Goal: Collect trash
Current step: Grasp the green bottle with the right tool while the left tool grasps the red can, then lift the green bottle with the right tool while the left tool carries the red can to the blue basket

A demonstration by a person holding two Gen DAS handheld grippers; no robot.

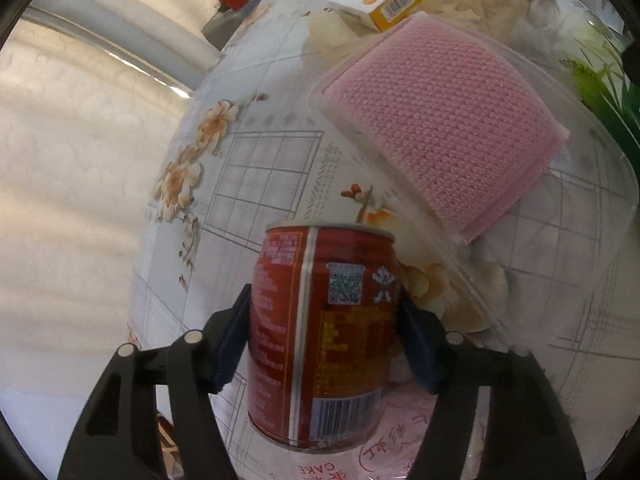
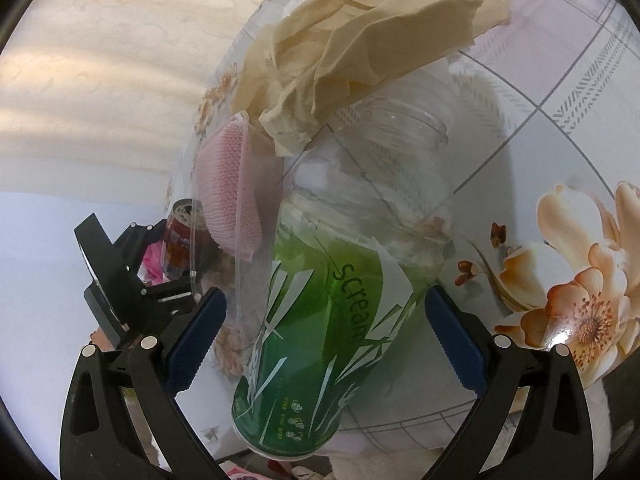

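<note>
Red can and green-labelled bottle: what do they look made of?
Red can: likely metal, glossy printed wall, bare silvery seam and rim. Green-labelled bottle: clear, probably plastic, though glass isn't ruled out; see-through threaded neck, shiny printed sleeve wrapped around its body.

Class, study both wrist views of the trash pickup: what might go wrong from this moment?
1. The left gripper clamps the red drink can with its pads; squeezing further might dent it or make it slip.
2. The right gripper stands open around the clear bottle with the green label, which lies tilted; it may roll away.
3. The clear plastic tray beside the can may get knocked.
</note>
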